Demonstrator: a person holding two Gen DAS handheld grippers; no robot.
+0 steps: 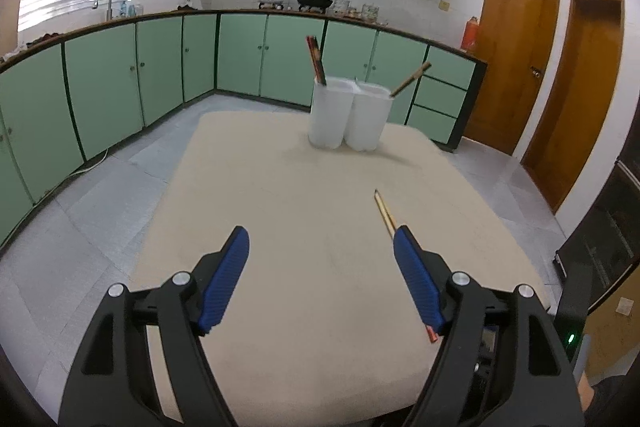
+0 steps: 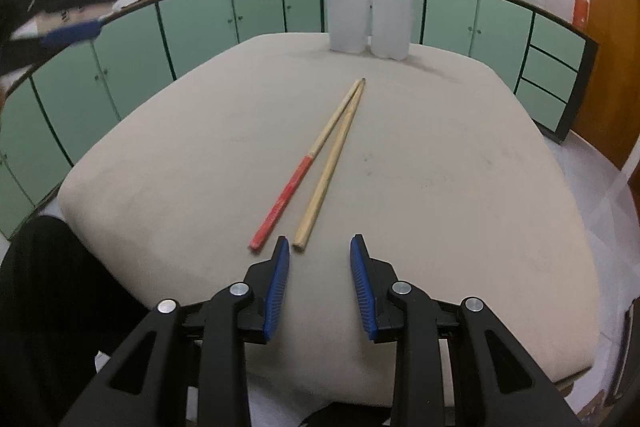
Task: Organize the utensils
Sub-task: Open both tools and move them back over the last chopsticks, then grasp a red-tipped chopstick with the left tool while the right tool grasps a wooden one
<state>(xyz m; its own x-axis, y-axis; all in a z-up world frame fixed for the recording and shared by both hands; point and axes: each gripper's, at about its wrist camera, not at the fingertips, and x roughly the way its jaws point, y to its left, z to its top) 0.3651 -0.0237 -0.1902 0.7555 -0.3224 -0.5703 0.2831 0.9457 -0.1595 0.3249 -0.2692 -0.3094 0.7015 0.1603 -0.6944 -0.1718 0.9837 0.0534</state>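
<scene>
Chopsticks (image 2: 320,163), one red-handled and one plain, lie tip to tip on the beige surface (image 2: 460,187) just ahead of my right tongs (image 2: 320,247), spread and empty. My left tongs (image 1: 320,239) hover spread wide, empty. Two white holders (image 2: 370,23) stand at the far edge.

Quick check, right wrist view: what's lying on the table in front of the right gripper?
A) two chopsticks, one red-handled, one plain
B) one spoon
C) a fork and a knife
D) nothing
A: the red-handled chopstick and the plain chopstick lie on the table, tips meeting at the far end, near ends just ahead of the open right gripper.
</scene>
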